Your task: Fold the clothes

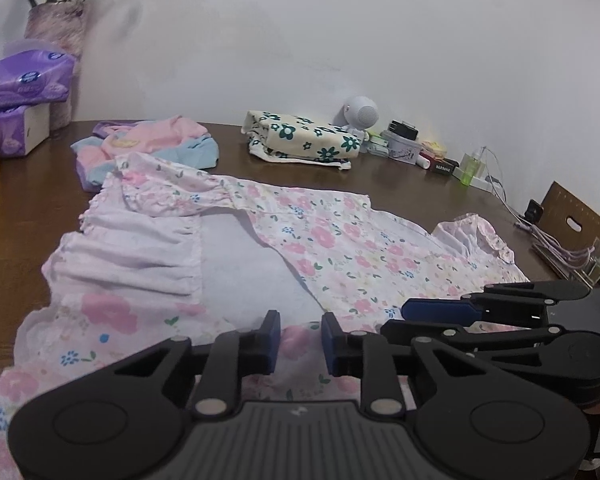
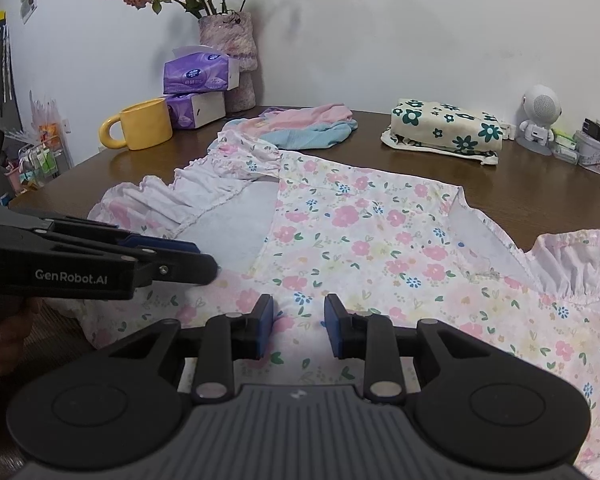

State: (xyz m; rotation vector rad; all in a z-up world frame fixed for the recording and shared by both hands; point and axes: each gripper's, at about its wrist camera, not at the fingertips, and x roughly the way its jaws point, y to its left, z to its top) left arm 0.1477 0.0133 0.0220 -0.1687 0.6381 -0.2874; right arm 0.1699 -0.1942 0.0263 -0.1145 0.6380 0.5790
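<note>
floral dress spread flat on brown table, ruffled sleeve folded inward at 10 o'clock, pale lining exposed | left gripper released, over hem | right gripper released, over dress | pastel garment at 12 o'clock

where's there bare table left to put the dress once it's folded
Bare wood shows between the pink-and-blue garment and the folded flower-print cloth, and in front of that cloth, right of the floral dress. A smaller patch lies before the yellow mug. The back right corner by the white speaker is crowded with small items.
</note>
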